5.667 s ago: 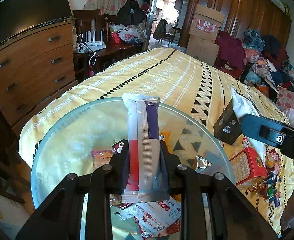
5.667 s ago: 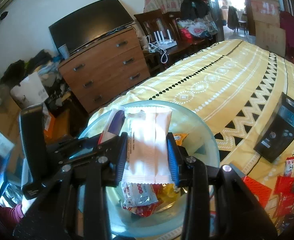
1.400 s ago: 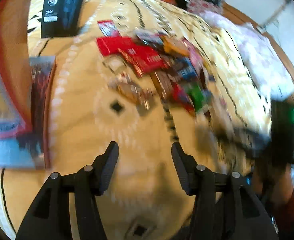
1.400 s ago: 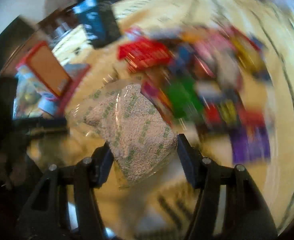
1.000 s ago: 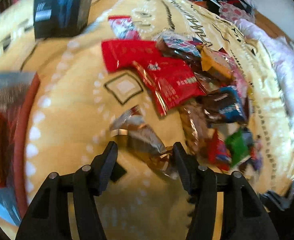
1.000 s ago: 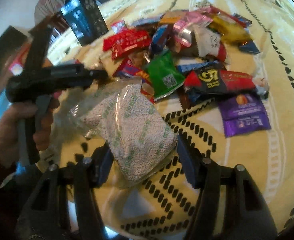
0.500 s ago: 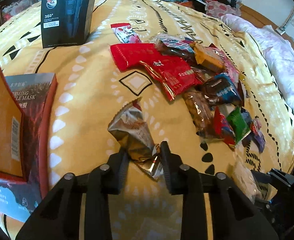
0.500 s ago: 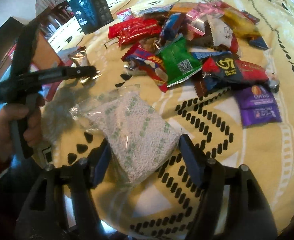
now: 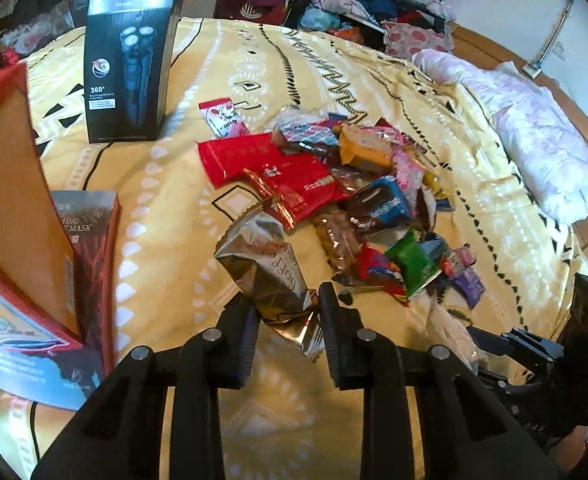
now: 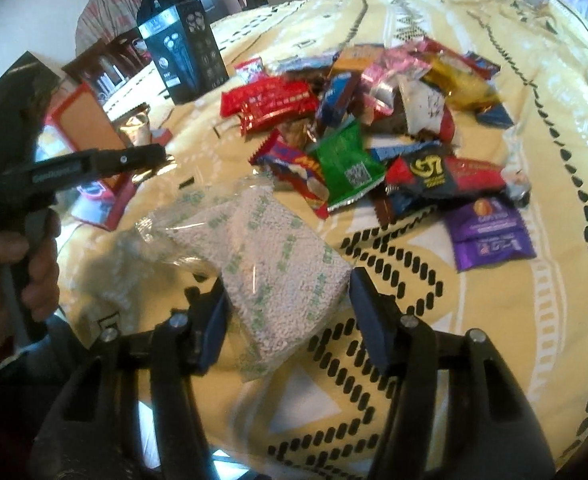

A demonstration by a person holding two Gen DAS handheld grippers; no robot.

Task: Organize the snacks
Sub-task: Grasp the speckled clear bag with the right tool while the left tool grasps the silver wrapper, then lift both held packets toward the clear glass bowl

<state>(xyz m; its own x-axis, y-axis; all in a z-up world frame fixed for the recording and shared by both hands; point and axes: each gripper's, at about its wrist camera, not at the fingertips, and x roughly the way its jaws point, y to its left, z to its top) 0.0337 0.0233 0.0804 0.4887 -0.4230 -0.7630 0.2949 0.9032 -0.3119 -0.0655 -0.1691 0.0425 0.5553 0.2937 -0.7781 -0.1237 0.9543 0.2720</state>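
Observation:
A heap of wrapped snacks [image 9: 374, 200] [image 10: 374, 120] lies on the yellow patterned bedspread [image 9: 214, 60]. My left gripper [image 9: 288, 316] is shut on a crinkled silver coffee packet [image 9: 266, 264], which hangs just above the spread, left of the heap. The right wrist view shows that same gripper [image 10: 146, 156] from the side, packet [image 10: 136, 128] at its tip. My right gripper [image 10: 286, 308] has a clear bag of white granules [image 10: 278, 256] filling its gap. Its jaws are closing and both pads touch the bag's sides.
A black shaver box [image 9: 128, 64] [image 10: 184, 52] stands upright behind the heap. A red and orange box [image 9: 10, 200] and a face-mask box [image 9: 90, 248] lie at the left. A person's hand [image 10: 34, 264] grips the left tool. Pale bedding [image 9: 542, 148] is bunched at the right.
The left jaws shut on the silver packet and lifted it off the spread. The right jaws widened a little, then narrowed again on the granule bag.

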